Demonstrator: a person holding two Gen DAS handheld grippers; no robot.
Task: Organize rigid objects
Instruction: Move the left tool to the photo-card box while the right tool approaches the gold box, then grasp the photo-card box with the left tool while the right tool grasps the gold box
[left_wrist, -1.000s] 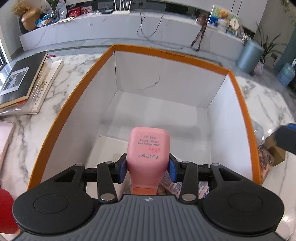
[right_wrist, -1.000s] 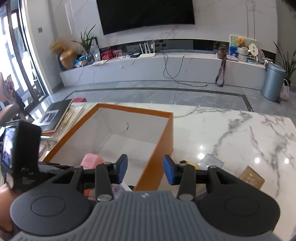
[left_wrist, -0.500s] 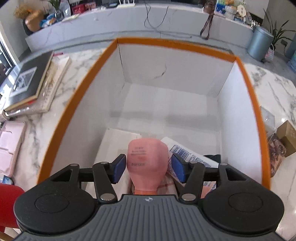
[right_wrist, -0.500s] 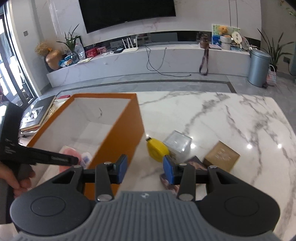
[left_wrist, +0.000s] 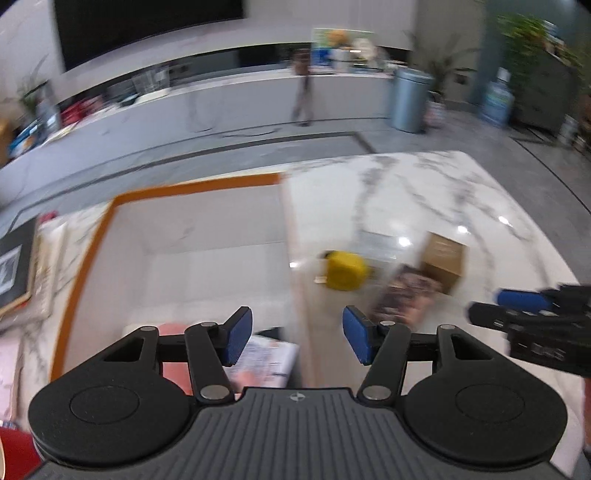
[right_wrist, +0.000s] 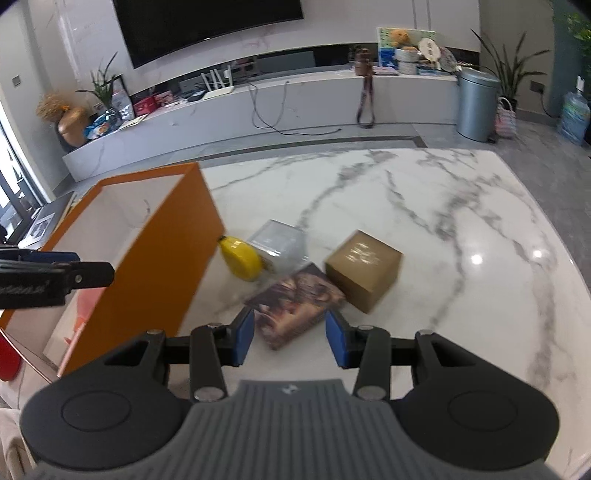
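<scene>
right hand-held gripper (right_wrist: 290, 341), jaws part-open and empty, hovers just short of the dark picture box (right_wrist: 295, 304) on the desk (right_wrist: 461, 236). straddle its narrow sides squarely before closing. left hand-held gripper (left_wrist: 297, 339) is wide, empty; pink bottle (left_wrist: 173, 354) lies in the orange box (right_wrist: 162, 258).

light: bright daylight | glare: spots on marble table (right_wrist: 476, 258) | left view motion-blurred | edges fisheye-bent
</scene>
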